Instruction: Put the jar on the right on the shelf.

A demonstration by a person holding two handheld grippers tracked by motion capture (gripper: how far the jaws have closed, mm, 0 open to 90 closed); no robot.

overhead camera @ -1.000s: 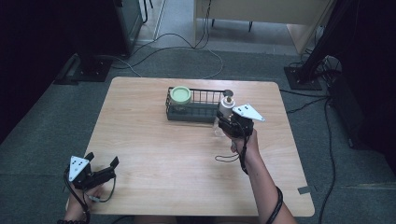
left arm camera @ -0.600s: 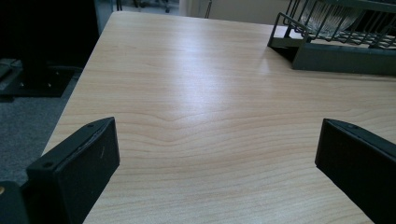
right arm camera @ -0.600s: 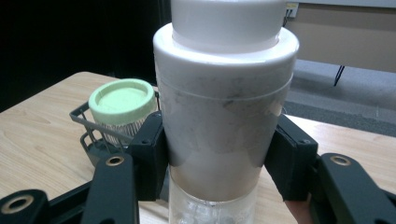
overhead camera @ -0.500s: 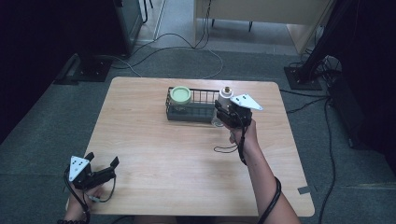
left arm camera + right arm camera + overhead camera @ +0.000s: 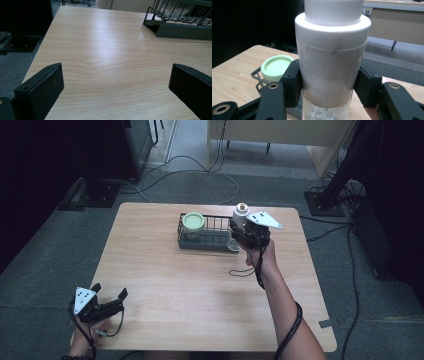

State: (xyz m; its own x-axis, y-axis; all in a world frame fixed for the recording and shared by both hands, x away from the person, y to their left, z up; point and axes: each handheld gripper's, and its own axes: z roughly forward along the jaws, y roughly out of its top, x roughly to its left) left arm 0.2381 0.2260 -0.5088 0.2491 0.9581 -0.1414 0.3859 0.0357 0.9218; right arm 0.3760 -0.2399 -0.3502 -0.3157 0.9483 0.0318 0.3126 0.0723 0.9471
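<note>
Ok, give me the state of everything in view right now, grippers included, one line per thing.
Right gripper: shut on the white-capped bottle, held above the rack's right end.
White-capped bottle: upright, clamped at its middle, cap on.
Left gripper: open, nothing between its jaws, low over the table's near left corner.
Wire rack: on the table, holding a jar.
Green-lidded jar: upright in the rack's left end, lid on.

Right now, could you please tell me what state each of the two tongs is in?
Left tongs: open, nothing between them, low over the table.
Right tongs: closed on the white-capped bottle, beside the wire basket.
</note>
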